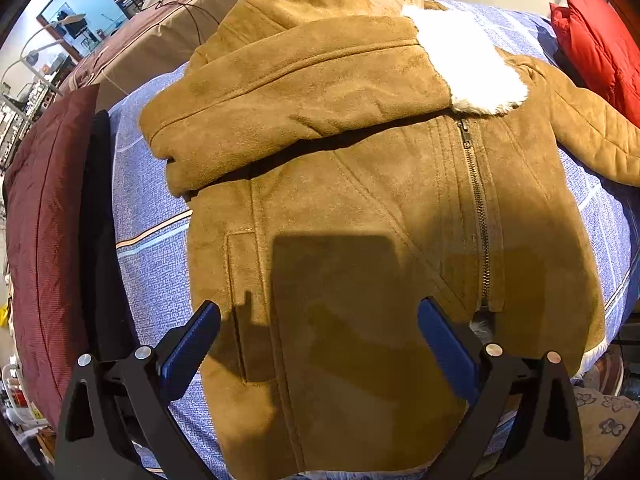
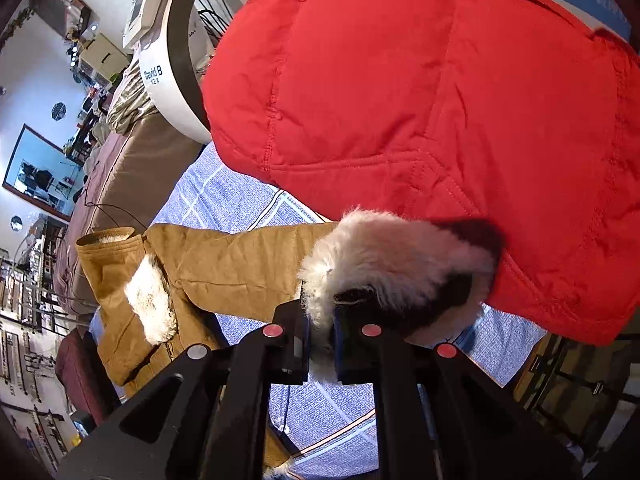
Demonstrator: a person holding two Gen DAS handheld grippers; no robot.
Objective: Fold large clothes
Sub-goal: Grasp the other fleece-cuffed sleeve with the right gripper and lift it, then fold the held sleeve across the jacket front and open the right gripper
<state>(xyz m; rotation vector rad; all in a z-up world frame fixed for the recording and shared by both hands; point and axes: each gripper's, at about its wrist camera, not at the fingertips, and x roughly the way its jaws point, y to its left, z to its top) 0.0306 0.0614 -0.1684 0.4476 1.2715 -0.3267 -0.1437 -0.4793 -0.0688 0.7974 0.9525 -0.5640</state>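
Observation:
A tan suede jacket (image 1: pixel 360 200) with a white fur collar (image 1: pixel 468 60) lies front up and zipped on a blue patterned bedspread (image 1: pixel 152 240). One sleeve is folded across its chest. My left gripper (image 1: pixel 319 306) hovers open over the jacket's lower part, with nothing between its blue pads. In the right wrist view my right gripper (image 2: pixel 322 332) is shut on the white furry cuff (image 2: pixel 384 256) of the jacket's other sleeve (image 2: pixel 240 264). That sleeve is lifted off the bed and stretches back to the jacket body and its collar (image 2: pixel 150 300).
A red puffer jacket (image 2: pixel 440 120) lies on the bed just beyond the held cuff, also visible as a red puffer jacket (image 1: pixel 596 40) at the far right. A maroon pillow (image 1: pixel 44 240) lines the left edge. A brown mattress (image 2: pixel 132 176) and cluttered shelves lie behind.

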